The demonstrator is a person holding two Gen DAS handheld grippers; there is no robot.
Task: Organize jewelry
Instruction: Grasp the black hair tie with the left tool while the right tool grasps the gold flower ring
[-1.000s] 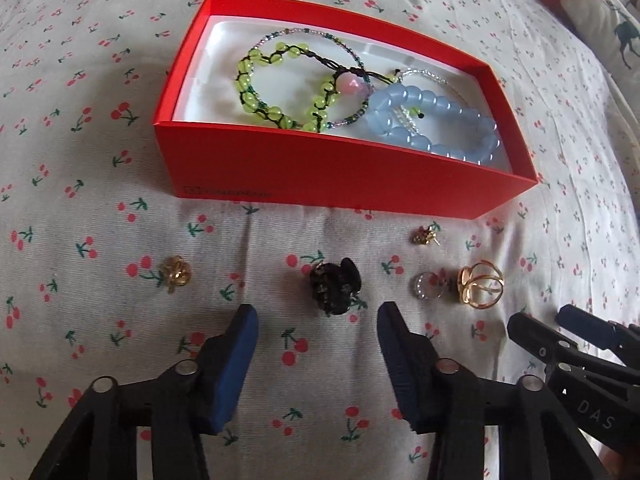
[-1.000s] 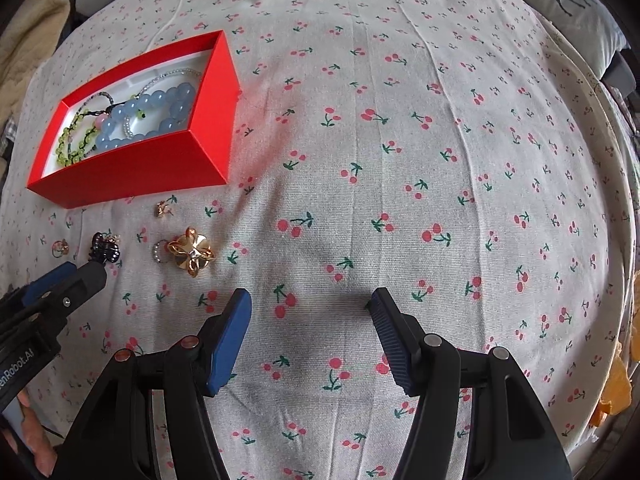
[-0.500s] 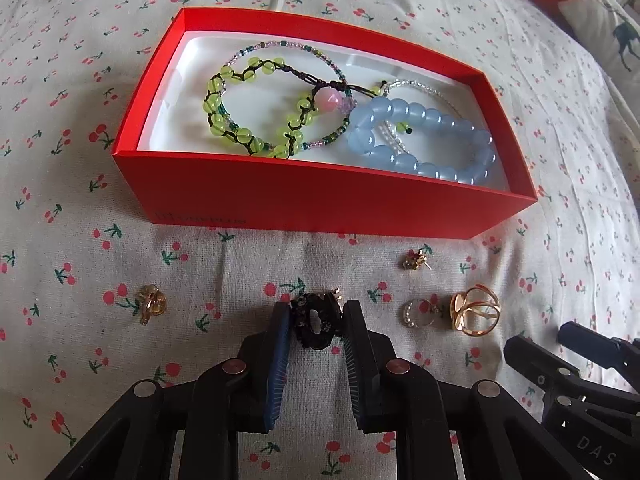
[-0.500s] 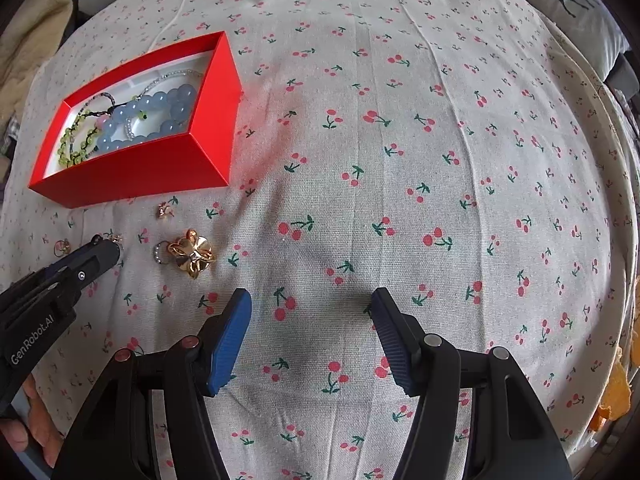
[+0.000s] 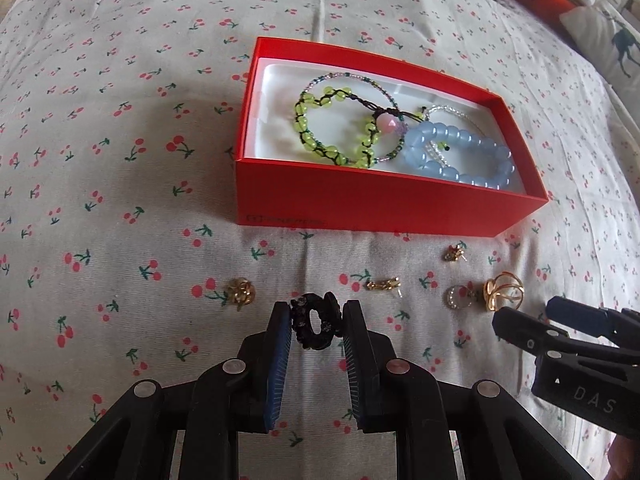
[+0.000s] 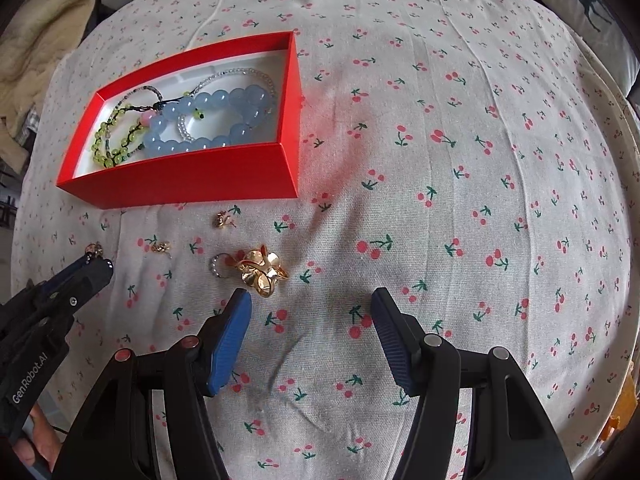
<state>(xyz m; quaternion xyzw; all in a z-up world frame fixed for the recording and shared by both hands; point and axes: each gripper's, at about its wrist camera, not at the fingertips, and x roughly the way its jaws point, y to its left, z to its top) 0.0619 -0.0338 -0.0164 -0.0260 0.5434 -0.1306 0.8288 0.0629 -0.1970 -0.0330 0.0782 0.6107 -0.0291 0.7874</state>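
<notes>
left gripper (image 5: 316,320) fingers pinching black ring (image 5: 316,326) | right gripper (image 6: 312,312) fingers open, empty | tip: carry it high over red box (image 5: 384,204) wall, then drop centre-frame

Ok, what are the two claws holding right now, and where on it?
The left claw pinches the black beaded ring by its two outer sides. The right claw stands open, holding nothing.

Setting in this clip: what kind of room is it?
Probably a bedroom or living room at home: a soft cherry-print cloth like a bedspread, a deer-print pillow at its edge, and a rumpled beige blanket.
</notes>
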